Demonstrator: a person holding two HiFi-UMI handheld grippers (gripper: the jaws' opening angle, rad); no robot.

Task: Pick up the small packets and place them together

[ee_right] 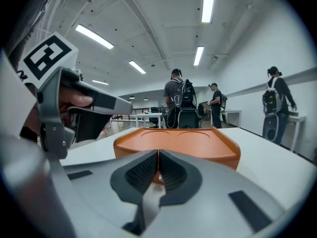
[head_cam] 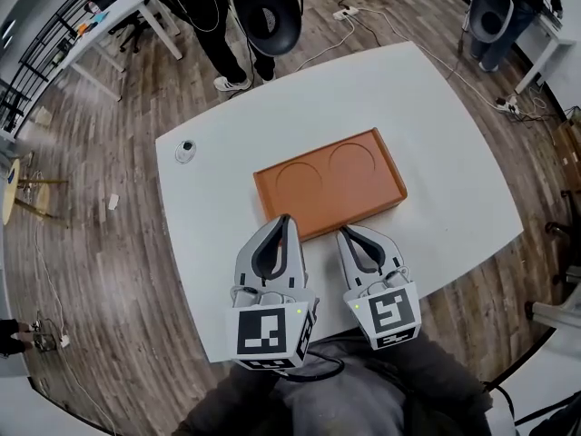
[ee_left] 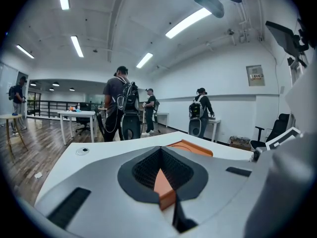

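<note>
No small packets show in any view. The orange tray (head_cam: pixel 331 184) at the centre of the white desk (head_cam: pixel 436 153) lies bare, its two round recesses empty. The only other thing on the desk is a small round object (head_cam: pixel 185 150) near the upper left edge, too small to identify.

The left tool (head_cam: pixel 284 221) and the right tool (head_cam: pixel 345 234) sit side by side at the lower centre of the head view, tips just short of the tray's near long edge. Both have their jaws closed tip to tip and hold nothing. The left gripper view shows only the tray's corner through the gap behind the pads.

The step in hand looks like a search before any pick. To do it well, find the packets first, then open one tool wide before approaching and come in low over the desk.

Which way the packets point cannot be told. The tray's long axis runs from lower left up to the right, tilted slightly.
</note>
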